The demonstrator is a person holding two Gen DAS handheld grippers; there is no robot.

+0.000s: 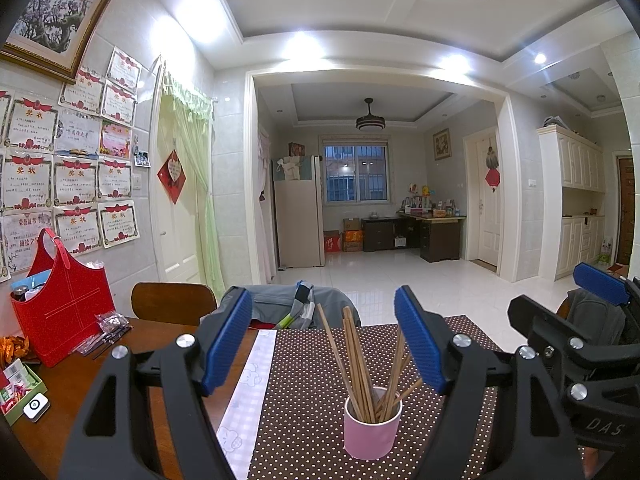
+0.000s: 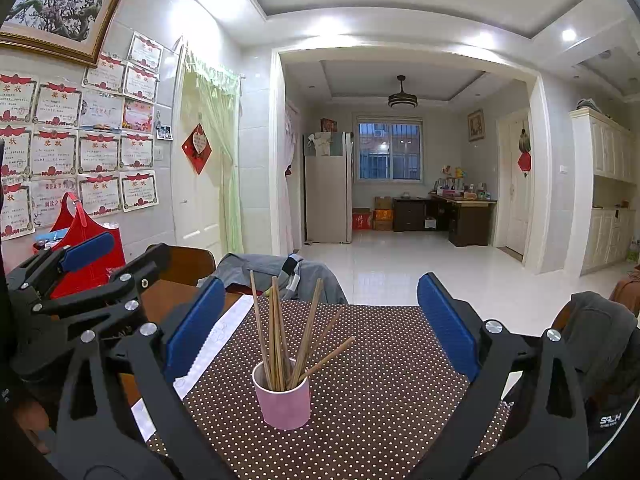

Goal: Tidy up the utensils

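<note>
One pink cup [image 2: 283, 400] is standing upright on the brown dotted mat [image 2: 380, 380] covering the counter [image 1: 80, 376], holding a loose fan of thin wooden chopsticks [image 2: 280, 336], roughly eight, leaning outward. The left tool [image 1: 324, 344] and right tool [image 2: 320, 332] are both hovering wide apart, gripping nothing.

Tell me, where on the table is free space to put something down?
The dotted mat is bare to the right of the pink cup and behind it, up to the far edge. The left side is crowded: the red bag, small packets and a green box fill the wooden table there.
</note>
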